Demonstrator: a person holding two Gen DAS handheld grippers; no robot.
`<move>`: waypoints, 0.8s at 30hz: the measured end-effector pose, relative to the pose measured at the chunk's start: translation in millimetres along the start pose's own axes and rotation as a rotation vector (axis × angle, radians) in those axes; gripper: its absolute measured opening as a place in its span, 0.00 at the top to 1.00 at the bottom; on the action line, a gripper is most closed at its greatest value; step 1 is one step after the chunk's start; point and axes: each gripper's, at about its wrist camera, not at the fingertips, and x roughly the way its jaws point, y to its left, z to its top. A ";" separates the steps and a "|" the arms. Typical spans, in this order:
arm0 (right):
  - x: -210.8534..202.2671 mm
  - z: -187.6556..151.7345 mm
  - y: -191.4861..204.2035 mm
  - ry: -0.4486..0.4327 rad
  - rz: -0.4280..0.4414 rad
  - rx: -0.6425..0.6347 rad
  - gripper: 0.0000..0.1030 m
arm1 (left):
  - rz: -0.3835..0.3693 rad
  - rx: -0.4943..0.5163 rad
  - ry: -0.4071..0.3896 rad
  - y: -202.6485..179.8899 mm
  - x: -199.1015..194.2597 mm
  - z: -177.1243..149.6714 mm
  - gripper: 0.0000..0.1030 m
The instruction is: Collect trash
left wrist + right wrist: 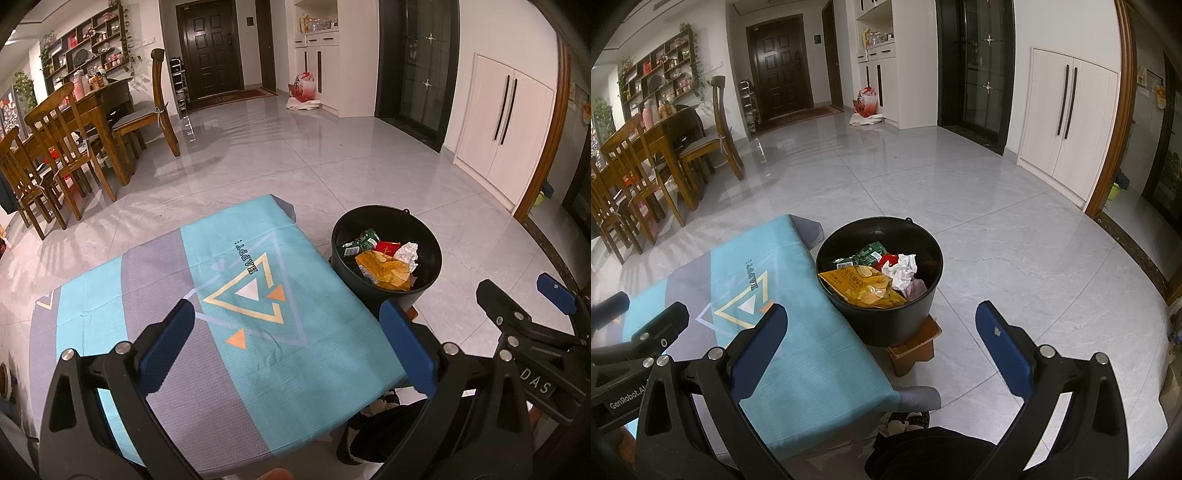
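The left gripper (291,350) stands with its jaws spread wide and nothing between them, poised above the near right portion of the cloth-covered table (155,280). The right gripper (882,350) is likewise released and empty, its left finger over the table's right edge and its right finger over bare floor. The black bucket (886,325) stands just beside the right edge of the table, toward the far right corner, raised on a small brown stool (916,347). Its rim sits close to the table edge; whether the two touch cannot be told. Inside the bucket lie a yellow chip bag (864,288) at the near side, a green wrapper (864,254) at the far left, a red wrapper (888,260) behind, and a crumpled white paper (903,271) at the right. The grey tiled floor (997,236) extends open to the right of and beyond the bucket as far as the white cabinet doors (1067,122). Wooden dining chairs (55,155) stand well apart to the far left.
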 end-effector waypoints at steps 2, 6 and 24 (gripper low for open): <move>-0.5 0.7 -0.1 0.000 0.000 0.001 0.03 | -0.001 0.002 -0.001 0.9 0.0 -1.1 0.03; 0.0 0.3 0.2 -0.001 -0.001 0.002 0.03 | -0.004 0.005 -0.003 2.3 -0.2 -2.5 0.03; -2.0 -5.0 4.3 0.007 -0.010 0.017 0.03 | -0.005 0.006 0.017 4.9 4.4 0.1 0.03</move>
